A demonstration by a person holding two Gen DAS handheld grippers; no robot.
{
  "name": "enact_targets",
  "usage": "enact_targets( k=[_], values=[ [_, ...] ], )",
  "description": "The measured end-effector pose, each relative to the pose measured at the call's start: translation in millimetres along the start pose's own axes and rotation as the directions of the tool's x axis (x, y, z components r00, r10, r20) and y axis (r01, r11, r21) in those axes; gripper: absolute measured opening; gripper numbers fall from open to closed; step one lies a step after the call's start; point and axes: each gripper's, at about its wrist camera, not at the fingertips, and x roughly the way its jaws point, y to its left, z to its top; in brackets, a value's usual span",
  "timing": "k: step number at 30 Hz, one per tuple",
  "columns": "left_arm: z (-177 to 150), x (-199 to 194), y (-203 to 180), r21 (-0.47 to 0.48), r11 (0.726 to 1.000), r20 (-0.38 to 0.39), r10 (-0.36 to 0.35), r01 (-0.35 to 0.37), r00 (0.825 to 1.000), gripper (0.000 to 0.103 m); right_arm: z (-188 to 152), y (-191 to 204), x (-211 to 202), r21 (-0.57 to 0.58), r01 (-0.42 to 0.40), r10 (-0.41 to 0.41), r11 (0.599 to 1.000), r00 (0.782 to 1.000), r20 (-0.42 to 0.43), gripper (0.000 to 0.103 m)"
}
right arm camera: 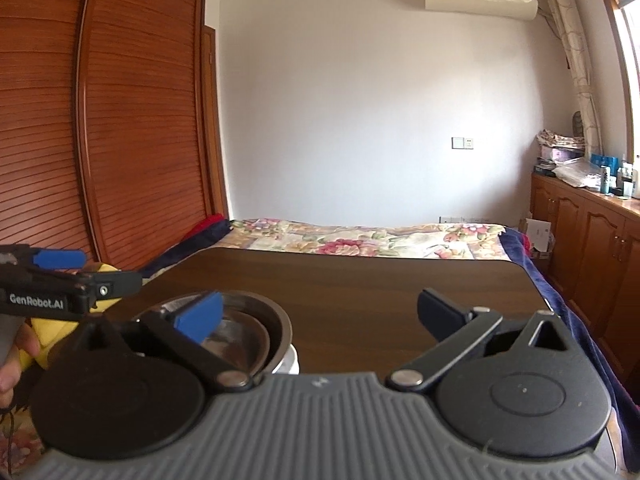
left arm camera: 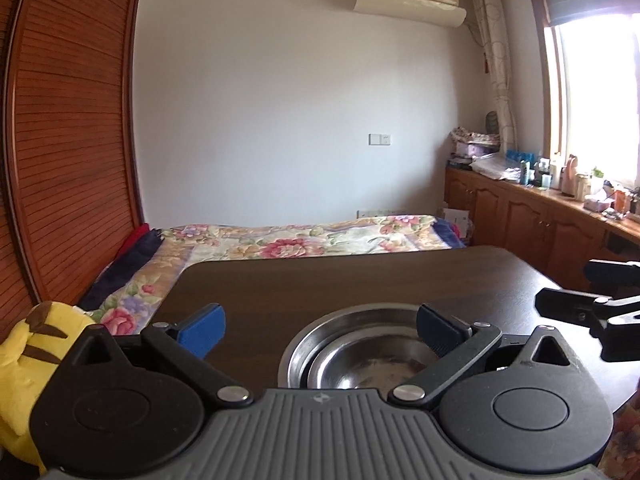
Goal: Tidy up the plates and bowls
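Nested steel bowls [left arm camera: 360,352], 2 apparently: under left claw [left arm camera: 320,328], spread wide. Right claw [right arm camera: 320,318], spread, empty. Advice: straddle rim squarely, lift level.

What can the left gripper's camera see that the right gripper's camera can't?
Only the left wrist view shows the bright window and the yellow plush toy's brown-striped top. Only the right wrist view shows a person's fingers and a white dish beneath the bowls. Both show the nested shiny steel bowls, the dark wooden table, the flowery bed and both open grippers.
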Motion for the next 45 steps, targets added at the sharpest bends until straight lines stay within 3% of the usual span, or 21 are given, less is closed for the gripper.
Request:
enact_targets(
  k=[5, 24, 30, 45],
  values=[
    [-9, -2, -3, 0.010, 0.999, -0.011, 0.031, -0.031, 0.999, 0.103, -5, 3, -4, -0.005, 0.020, -0.020, 1.000, 1.000, 0.011, 0.103],
    [-45, -10, -17, 0.012, 0.999, -0.028, 0.034, -0.033, 0.999, 0.103, -36, -5, -5, 0.065, 0.090, -0.089, 0.994, 0.996, -0.031, 0.103],
    [-54, -6, -17, 0.011, 0.999, -0.043, 0.040, -0.040, 0.998, 0.103, -48, -5, -2, 0.030, 0.135, -0.134, 0.990, 0.991, -0.025, 0.103],
    [-57, -7, -14, 0.003, 0.999, -0.041, 0.044, -0.044, 0.998, 0.103, -51, -6, -3, 0.032, 0.135, -0.134, 0.990, 0.991, -0.024, 0.103]
  ],
)
